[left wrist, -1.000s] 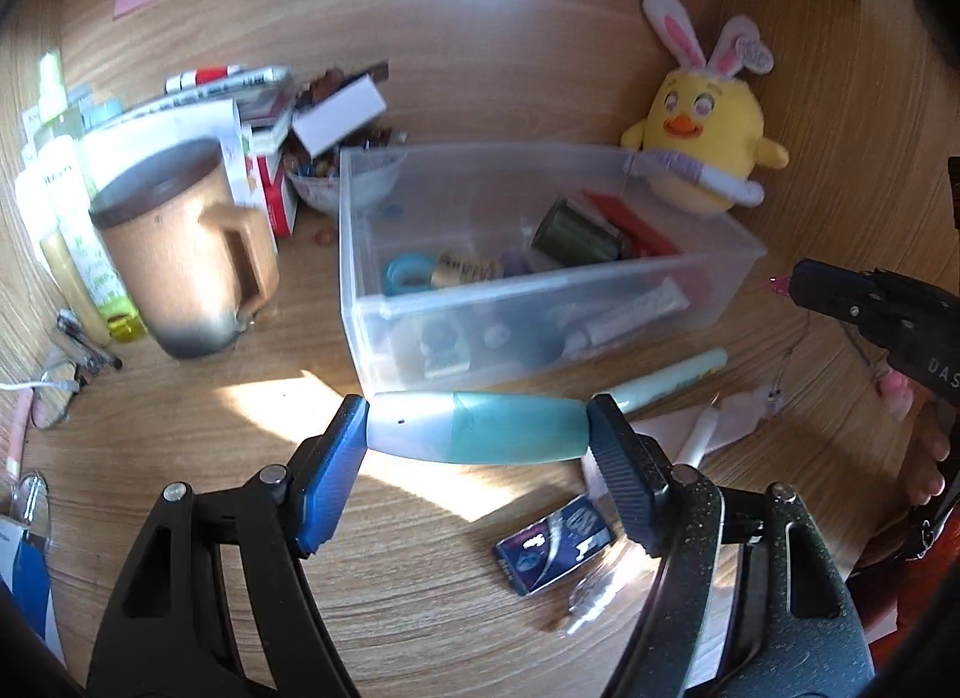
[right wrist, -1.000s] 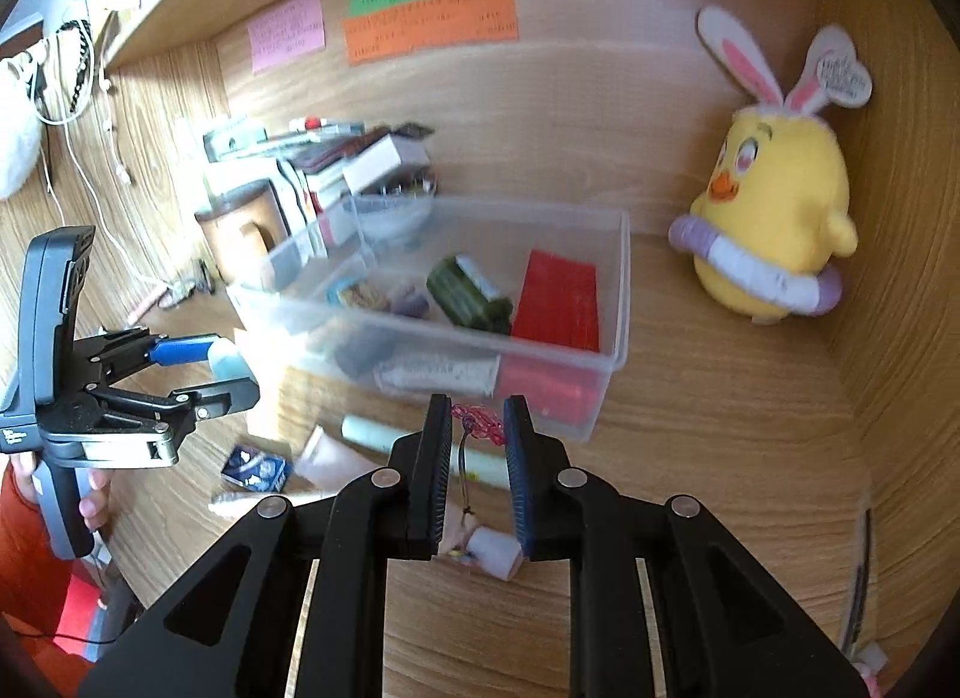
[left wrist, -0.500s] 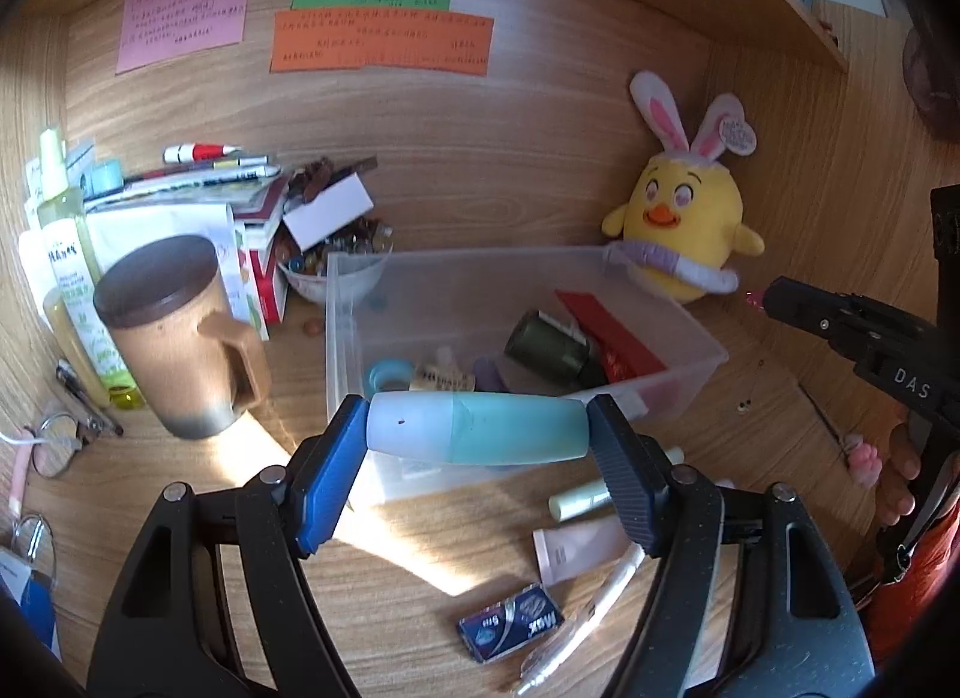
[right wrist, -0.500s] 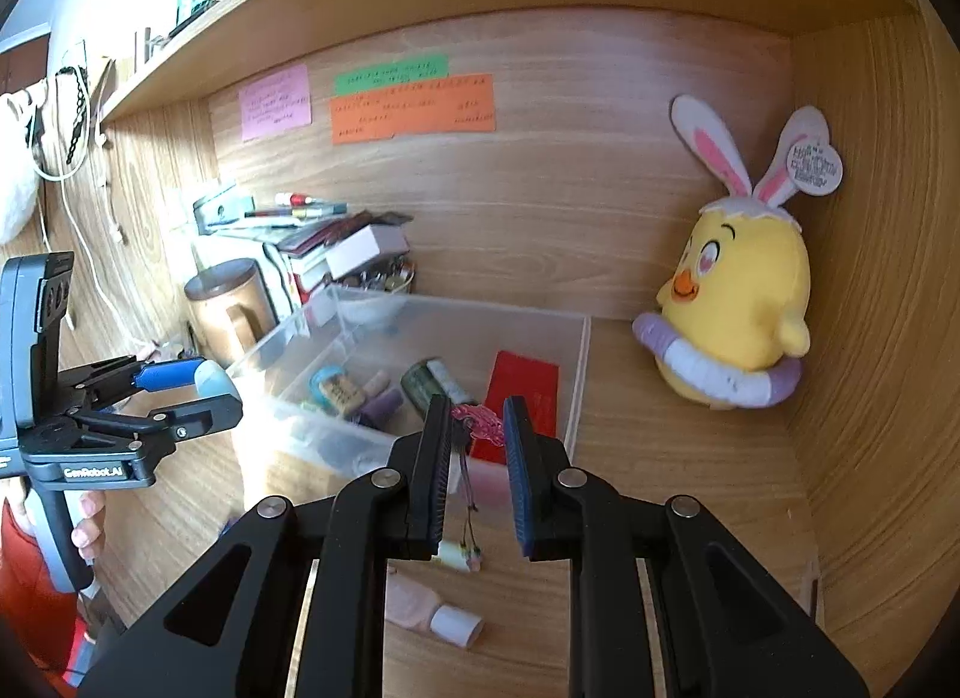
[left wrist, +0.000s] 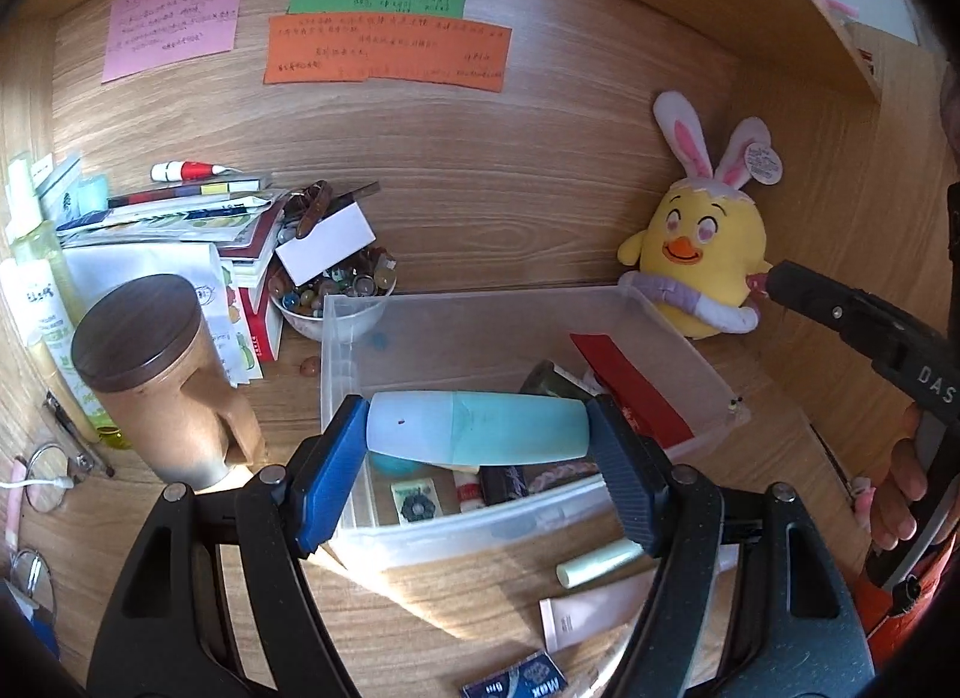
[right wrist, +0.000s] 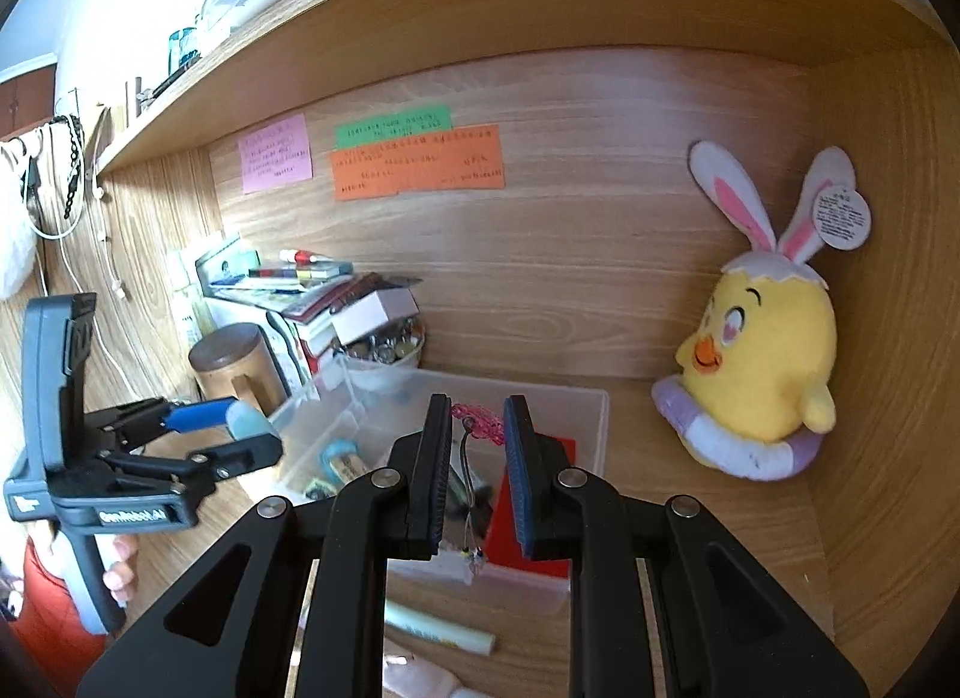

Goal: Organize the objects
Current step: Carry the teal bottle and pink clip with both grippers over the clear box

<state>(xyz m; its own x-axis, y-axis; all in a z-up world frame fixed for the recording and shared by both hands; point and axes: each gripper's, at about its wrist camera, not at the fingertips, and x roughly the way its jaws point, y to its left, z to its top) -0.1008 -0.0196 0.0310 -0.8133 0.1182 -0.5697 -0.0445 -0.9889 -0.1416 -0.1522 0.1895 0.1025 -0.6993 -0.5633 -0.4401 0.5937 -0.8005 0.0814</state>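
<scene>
Lifted from the desk since a second ago, both grippers now hover over the clear bin [left wrist: 690,350], the left gripper [left wrist: 477,428] clamping a blue tube [left wrist: 477,427] lengthwise nine-to-three, the right gripper [right wrist: 478,428] pinching a pink charm [right wrist: 478,421].

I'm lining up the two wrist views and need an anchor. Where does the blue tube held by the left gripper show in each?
Left wrist view: the blue tube lies crosswise at lower centre, clamped between the left gripper fingers, over the clear bin.
Right wrist view: only its pale tip shows at mid-left, in the left gripper.
Shared landmark: the yellow chick plush, at right in both.
</scene>
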